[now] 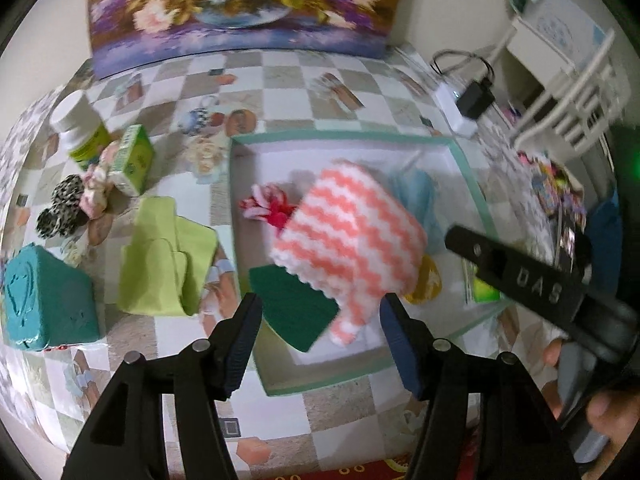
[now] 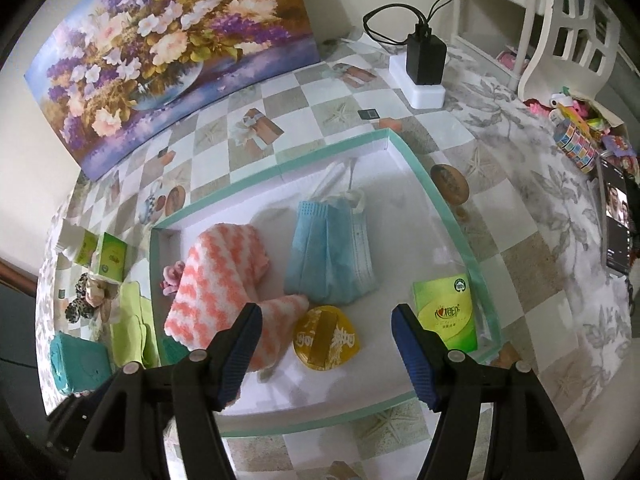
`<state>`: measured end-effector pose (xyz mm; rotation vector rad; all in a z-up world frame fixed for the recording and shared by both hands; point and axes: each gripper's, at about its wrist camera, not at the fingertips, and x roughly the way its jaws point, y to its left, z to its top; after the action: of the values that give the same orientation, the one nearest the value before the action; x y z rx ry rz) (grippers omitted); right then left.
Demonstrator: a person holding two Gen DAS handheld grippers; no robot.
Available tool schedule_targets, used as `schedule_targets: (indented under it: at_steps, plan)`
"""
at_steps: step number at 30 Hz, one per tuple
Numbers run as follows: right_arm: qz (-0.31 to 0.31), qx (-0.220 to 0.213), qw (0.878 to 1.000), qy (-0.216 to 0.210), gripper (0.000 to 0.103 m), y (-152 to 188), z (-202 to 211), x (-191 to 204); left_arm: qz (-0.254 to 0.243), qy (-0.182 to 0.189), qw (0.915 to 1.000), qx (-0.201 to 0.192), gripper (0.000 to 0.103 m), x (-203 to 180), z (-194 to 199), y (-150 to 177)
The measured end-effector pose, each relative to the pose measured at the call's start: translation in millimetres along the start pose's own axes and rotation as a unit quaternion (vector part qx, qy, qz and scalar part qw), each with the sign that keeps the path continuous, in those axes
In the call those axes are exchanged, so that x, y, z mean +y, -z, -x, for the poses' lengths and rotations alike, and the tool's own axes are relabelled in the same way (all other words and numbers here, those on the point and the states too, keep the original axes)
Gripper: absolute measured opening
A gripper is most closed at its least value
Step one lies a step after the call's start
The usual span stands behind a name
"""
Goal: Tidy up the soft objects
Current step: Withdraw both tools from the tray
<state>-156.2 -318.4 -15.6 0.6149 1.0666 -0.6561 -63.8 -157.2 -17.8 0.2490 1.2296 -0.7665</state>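
Observation:
A shallow tray with a mint-green rim [image 1: 472,184] [image 2: 416,168] lies on the checkered tablecloth. In it are a pink-and-white zigzag cloth [image 1: 352,232] [image 2: 216,276], a red-and-pink scrunchie [image 1: 268,206], a dark green pad [image 1: 292,308], blue face masks [image 2: 328,252], a yellow round pouch [image 2: 326,338] and a green tissue pack [image 2: 446,316]. My left gripper [image 1: 320,308] hovers open above the cloth's near corner, holding nothing. My right gripper [image 2: 326,332] hangs open over the yellow pouch, empty. Left of the tray lie a lime-green cloth [image 1: 160,264] [image 2: 132,320] and leopard-print scrunchies [image 1: 60,208].
Left of the tray also stand a teal block [image 1: 44,304], a green carton [image 1: 132,160] and a white-capped bottle [image 1: 76,124]. A flower painting [image 2: 168,56] leans on the back wall. A power strip with a charger [image 2: 424,64], a white chair [image 2: 568,28], toys and a phone [image 2: 616,224] are on the right.

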Motion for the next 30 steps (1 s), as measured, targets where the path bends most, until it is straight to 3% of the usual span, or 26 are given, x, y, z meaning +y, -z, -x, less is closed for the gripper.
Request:
schedule_targets:
  at_steps: [3, 9, 12, 17, 22, 24, 30]
  plan:
    - [0.006, 0.002, 1.0, 0.002, 0.071, 1, -1, 3, 0.029, -0.008, 0.9995, -0.01, 0.074, 15, 5, -5]
    - [0.026, 0.006, 1.0, 0.006, 0.071, 4, -4, 14, 0.079, -0.053, 0.9947, -0.038, 0.076, 50, 18, -14]
    - [0.035, 0.005, 0.999, 0.003, 0.074, 5, -2, 21, 0.1, -0.066, 0.9914, -0.054, 0.092, 65, 26, -16]
    - [0.043, -0.003, 0.999, 0.004, 0.079, 7, 2, 27, 0.12, -0.088, 0.9863, -0.071, 0.094, 83, 35, -20]
    - [0.051, -0.02, 0.998, 0.007, 0.099, 7, 7, 34, 0.136, -0.102, 0.9826, -0.075, 0.098, 98, 37, -20]
    - [0.057, -0.027, 0.998, 0.0, 0.102, 8, 10, 39, 0.143, -0.113, 0.98, -0.08, 0.098, 102, 39, -20]
    - [0.084, -0.038, 0.996, -0.002, 0.102, 11, 15, 53, 0.16, -0.115, 0.9766, -0.087, 0.098, 116, 48, -20]
